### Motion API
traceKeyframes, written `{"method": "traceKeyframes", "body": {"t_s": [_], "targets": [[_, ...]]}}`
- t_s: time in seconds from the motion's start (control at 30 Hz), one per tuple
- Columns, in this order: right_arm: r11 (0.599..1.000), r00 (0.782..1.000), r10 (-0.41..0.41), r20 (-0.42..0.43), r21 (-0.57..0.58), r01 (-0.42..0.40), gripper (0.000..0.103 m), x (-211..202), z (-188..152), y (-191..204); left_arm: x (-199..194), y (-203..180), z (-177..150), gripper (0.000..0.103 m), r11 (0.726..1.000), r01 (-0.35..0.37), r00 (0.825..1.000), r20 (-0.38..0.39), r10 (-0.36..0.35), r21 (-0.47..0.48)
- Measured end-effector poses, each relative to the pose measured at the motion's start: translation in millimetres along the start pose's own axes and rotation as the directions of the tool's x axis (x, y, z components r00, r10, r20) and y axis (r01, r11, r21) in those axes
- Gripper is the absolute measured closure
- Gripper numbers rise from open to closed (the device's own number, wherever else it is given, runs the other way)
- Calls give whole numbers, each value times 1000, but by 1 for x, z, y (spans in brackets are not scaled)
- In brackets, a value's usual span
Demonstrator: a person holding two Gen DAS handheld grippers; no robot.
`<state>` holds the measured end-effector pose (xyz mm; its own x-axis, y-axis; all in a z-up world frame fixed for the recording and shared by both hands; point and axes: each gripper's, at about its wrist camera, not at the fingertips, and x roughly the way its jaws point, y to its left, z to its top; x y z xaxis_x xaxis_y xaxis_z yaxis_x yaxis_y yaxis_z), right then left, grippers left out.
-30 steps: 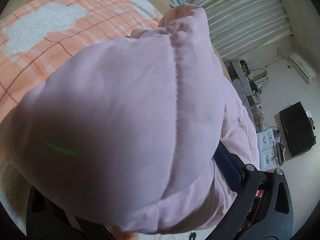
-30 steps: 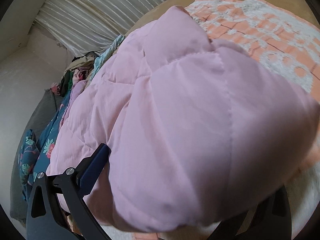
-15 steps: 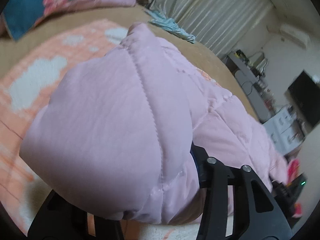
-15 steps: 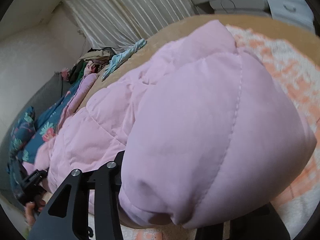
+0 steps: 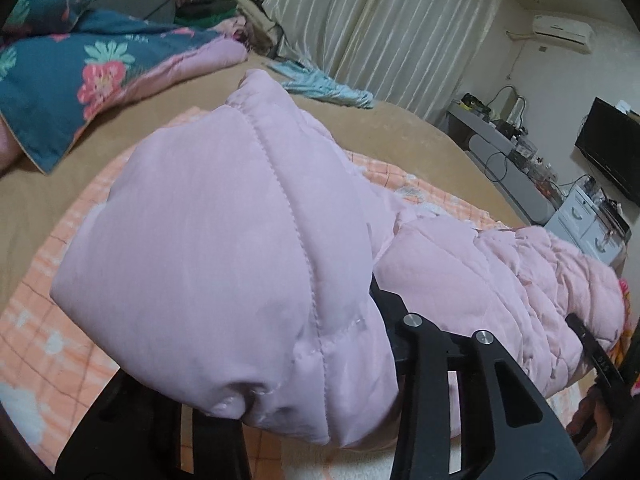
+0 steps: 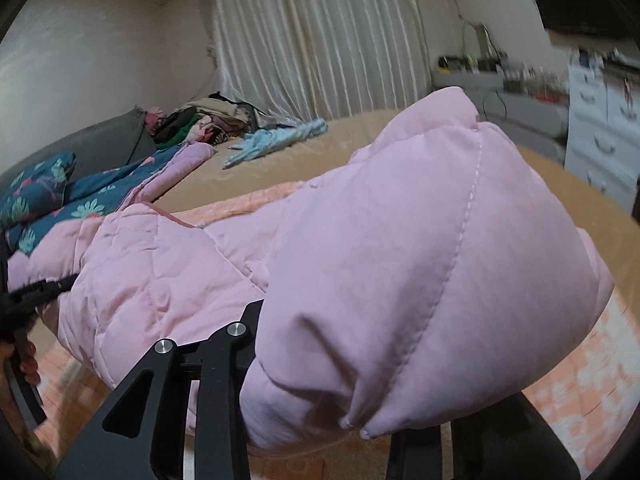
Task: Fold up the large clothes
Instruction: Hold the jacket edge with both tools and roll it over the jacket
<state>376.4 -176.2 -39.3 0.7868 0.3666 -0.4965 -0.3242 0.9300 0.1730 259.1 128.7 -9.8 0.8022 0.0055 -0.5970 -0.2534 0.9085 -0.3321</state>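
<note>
The pink quilted puffer jacket (image 5: 224, 248), smooth and puffy with stitched seams, hangs bunched over an orange checked blanket (image 5: 48, 336) on the tan bed (image 5: 72, 184); the left gripper (image 5: 280, 412) has just been closing and clamps one padded fold; the right gripper (image 6: 320, 408) likewise has just closed on another fold; both tilt downward, jacket stretched between them.

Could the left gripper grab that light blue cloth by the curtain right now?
Probably not. The left gripper is shut on the pink puffy jacket, which bulges in front, and the light blue cloth lies far across the bed.
</note>
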Motion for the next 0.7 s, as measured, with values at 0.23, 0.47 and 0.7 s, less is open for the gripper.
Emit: {"method": "traceKeyframes", "body": {"t_s": [0.23,0.47,0.7], "targets": [[996,999,-8,34,-93,11,73,-37,-10,14,-26,2,-3,73,1000,8,1000,11,-9,24],[991,999,-8,52,-130,15,74,-63,-18,19,-47,8,-13,73,999,18,1000,-2,-18,45],[994,999,-18,32,-108,21,73,-80,-38,17,-67,7,-33,73,998,12,1000,-5,-11,63]]}}
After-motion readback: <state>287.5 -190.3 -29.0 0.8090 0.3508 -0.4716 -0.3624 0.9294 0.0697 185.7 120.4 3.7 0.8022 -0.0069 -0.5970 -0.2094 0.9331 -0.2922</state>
